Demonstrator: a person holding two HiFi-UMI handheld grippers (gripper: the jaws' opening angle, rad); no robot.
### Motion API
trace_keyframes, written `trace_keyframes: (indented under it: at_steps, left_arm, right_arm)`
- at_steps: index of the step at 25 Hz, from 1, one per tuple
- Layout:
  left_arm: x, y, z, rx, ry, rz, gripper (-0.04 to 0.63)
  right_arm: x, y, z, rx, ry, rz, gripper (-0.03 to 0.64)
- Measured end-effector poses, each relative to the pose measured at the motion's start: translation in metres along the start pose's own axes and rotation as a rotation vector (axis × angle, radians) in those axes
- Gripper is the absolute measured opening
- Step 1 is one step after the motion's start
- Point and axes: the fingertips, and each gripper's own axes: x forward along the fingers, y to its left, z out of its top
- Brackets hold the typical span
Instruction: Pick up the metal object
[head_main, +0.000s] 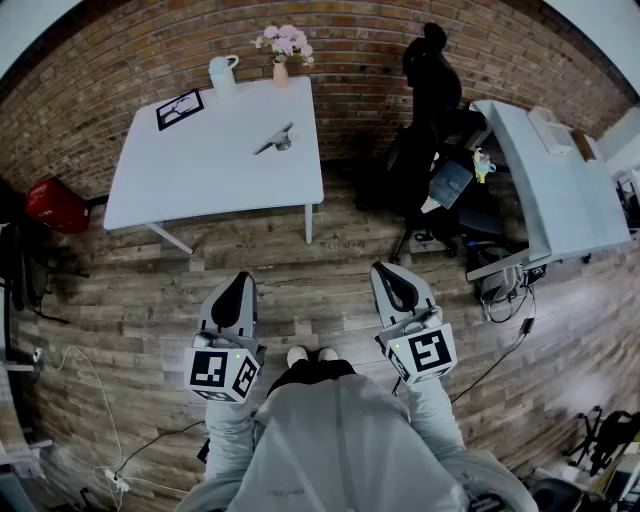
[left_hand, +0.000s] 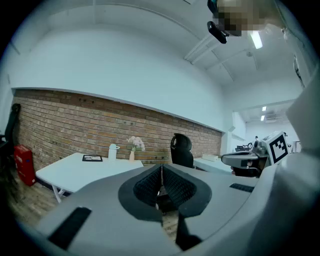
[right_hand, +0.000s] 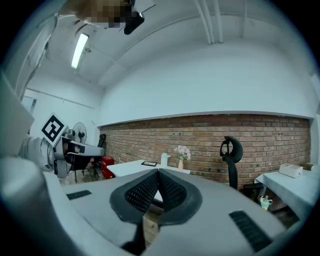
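Closest in, at six o'clock of the head view, is the person's pale top (head_main: 335, 440), with shoe tips (head_main: 310, 354) just above it. At seven o'clock sits the left gripper (head_main: 238, 282) and at five the right gripper (head_main: 390, 272), both over the wood floor (head_main: 300, 255) and apart from each other. Each gripper's own view shows its ribbed pads pressed together with nothing between them.

At eleven o'clock the metal object (head_main: 276, 140) lies on the white table (head_main: 200, 175), well away from both grippers. It rests near the table's three o'clock edge, clear of the rim. It looks like a thin bar with a small round piece, though it is too small to be sure. A framed picture (head_main: 180, 109) lies toward the table's ten o'clock corner. A white jug (head_main: 222, 75) and a vase of flowers (head_main: 282, 50) stand along the twelve o'clock edge, by the brick wall (head_main: 120, 60).

Bare floor lies open between the grippers and the table's near edge. A black office chair (head_main: 430, 90) stands at one o'clock, near the table's right side. A second desk (head_main: 560, 190) fills two to three o'clock, a red case (head_main: 55, 205) sits at nine, and cables (head_main: 505, 345) trail at four.
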Motion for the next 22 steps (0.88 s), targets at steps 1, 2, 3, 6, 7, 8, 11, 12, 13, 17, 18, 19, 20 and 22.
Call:
trace_keyframes:
  at_steps: [1, 2, 3, 6, 7, 8, 11, 12, 13, 17, 18, 19, 20, 22]
  left_arm:
    - [-0.003, -0.004, 0.0, 0.002, -0.001, 0.008, 0.032]
    - [-0.006, -0.008, 0.0, 0.004, -0.002, 0.016, 0.032]
    - [-0.009, -0.013, 0.0, 0.005, -0.005, 0.024, 0.032]
    - [-0.016, -0.024, -0.001, 0.008, -0.02, 0.042, 0.032]
    - [-0.018, -0.026, -0.002, 0.008, -0.023, 0.05, 0.032]
    - [-0.02, -0.028, -0.003, 0.008, -0.024, 0.058, 0.032]
    - [-0.026, -0.029, -0.006, 0.014, -0.015, 0.08, 0.032]
    - [-0.026, -0.029, -0.006, 0.015, -0.013, 0.086, 0.032]
    - [-0.025, -0.028, -0.006, 0.014, -0.013, 0.09, 0.032]
    - [-0.014, -0.022, -0.01, -0.009, -0.005, 0.09, 0.032]
    - [-0.011, -0.019, -0.011, -0.015, -0.003, 0.089, 0.032]
    - [-0.006, -0.016, -0.012, -0.018, -0.002, 0.088, 0.032]
    - [0.0, -0.012, -0.012, -0.019, -0.002, 0.087, 0.034]
    - [0.014, -0.003, -0.01, -0.025, -0.003, 0.081, 0.032]
  right_arm:
    - [-0.006, -0.001, -0.002, -0.004, 0.002, 0.004, 0.023]
    - [-0.011, -0.002, -0.003, -0.008, 0.004, 0.008, 0.023]
    - [-0.016, -0.004, -0.005, -0.011, 0.005, 0.012, 0.025]
    - [-0.028, -0.01, -0.009, -0.018, 0.004, 0.02, 0.025]
    - [-0.031, -0.011, -0.011, -0.016, 0.003, 0.022, 0.025]
    - [-0.033, -0.012, -0.013, -0.011, 0.003, 0.025, 0.026]
    - [-0.033, -0.009, -0.018, 0.012, -0.001, 0.048, 0.025]
    - [-0.032, -0.008, -0.018, 0.016, -0.002, 0.056, 0.025]
    - [-0.03, -0.007, -0.019, 0.018, -0.002, 0.064, 0.026]
    - [-0.017, -0.01, -0.022, 0.031, 0.001, 0.078, 0.025]
    - [-0.012, -0.012, -0.022, 0.033, 0.0, 0.079, 0.025]
    - [-0.006, -0.013, -0.021, 0.034, -0.003, 0.08, 0.025]
    - [0.001, -0.015, -0.02, 0.035, -0.006, 0.082, 0.025]
    - [0.018, -0.019, -0.019, 0.037, -0.008, 0.09, 0.025]
